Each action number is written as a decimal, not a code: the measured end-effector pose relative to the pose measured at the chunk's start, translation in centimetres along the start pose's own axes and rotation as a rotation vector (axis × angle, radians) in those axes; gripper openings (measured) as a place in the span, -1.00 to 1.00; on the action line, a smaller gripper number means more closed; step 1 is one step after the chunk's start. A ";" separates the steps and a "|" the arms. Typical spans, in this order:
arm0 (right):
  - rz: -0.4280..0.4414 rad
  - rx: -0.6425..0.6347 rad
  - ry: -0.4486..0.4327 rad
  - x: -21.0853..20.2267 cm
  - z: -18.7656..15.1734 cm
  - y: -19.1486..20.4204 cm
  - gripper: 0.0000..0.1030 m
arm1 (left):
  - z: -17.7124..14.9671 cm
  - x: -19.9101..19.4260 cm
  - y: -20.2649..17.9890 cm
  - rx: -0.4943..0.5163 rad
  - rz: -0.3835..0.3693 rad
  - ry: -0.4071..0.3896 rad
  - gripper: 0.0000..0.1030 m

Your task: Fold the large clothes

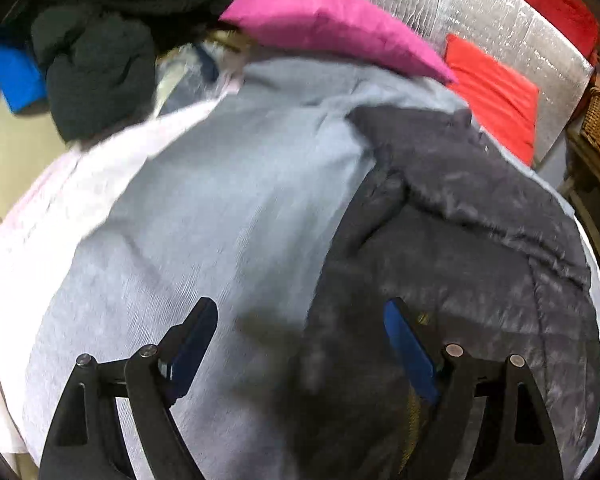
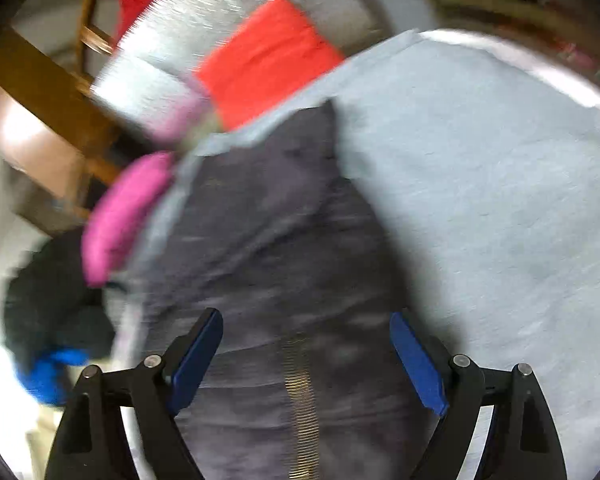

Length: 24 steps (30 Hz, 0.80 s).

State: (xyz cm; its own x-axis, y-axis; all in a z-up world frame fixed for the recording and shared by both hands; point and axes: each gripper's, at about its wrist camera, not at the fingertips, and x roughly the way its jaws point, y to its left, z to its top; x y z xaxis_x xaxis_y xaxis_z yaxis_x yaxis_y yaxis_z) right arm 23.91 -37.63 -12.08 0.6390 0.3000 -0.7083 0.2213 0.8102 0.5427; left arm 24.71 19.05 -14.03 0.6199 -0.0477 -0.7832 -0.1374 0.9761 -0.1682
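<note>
Jaws wide and empty on my left gripper [image 1: 300, 320] and right gripper [image 2: 306, 330], dark zippered jacket [image 2: 284, 240] lying ahead of both.

Dark grey jacket [image 1: 460, 240], magenta cushion [image 1: 324, 20]

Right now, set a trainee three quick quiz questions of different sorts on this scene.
1. True or false: the left gripper holds cloth.
2. Which colour is the cushion beyond the dark jacket? A pink, B green, C yellow.
3. Fill in: the jacket lies on a light ___ sheet.

Key: 1 false, its fingers are spread with nothing between them; 2 A; 3 grey.
</note>
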 end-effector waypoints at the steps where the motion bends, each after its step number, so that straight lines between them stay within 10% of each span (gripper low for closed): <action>1: -0.010 -0.014 0.015 0.2 -0.1 -0.4 0.71 | -0.4 0.1 0.3 0.009 0.004 0.009 0.66; 7: -0.057 -0.060 0.140 2.0 -2.2 -2.5 0.68 | -2.1 0.8 -0.8 0.096 0.008 0.062 0.66; 8: -0.044 -0.090 0.146 2.2 -2.4 -1.9 0.38 | -2.2 0.7 -1.0 0.107 0.010 0.068 0.61; 9: -0.034 -0.119 0.155 2.4 -2.5 -1.5 0.12 | -2.4 0.6 -1.2 0.115 0.018 0.075 0.16; 10: -0.051 -0.149 0.173 2.7 -2.6 -0.9 -0.57 | -2.6 0.6 -1.4 0.125 0.008 0.092 -0.23; 12: -0.051 -0.165 0.212 2.8 -2.6 -0.4 -0.78 | -2.5 0.3 -1.5 0.111 0.006 0.124 -0.75; 14: -0.067 -0.215 0.203 2.0 -2.5 0.5 -0.83 | -2.2 -0.8 -1.3 0.073 -0.017 0.127 -0.85; 22: -0.168 -0.283 0.198 0.6 -1.8 -0.5 -0.73 | -7.2 -3.3 -3.0 0.093 -0.031 0.165 -0.82; 24: -0.114 -0.236 0.208 1.1 -1.8 -2.0 -0.55 | -6.0 -3.5 -2.0 0.031 -0.061 0.162 -0.37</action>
State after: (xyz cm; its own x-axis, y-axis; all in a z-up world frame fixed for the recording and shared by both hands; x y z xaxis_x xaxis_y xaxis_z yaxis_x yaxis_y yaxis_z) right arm 22.84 -38.01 -14.77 0.4500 0.2770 -0.8489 0.0905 0.9316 0.3520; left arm 18.19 16.01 -14.56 0.4937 -0.1385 -0.8586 -0.0773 0.9763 -0.2020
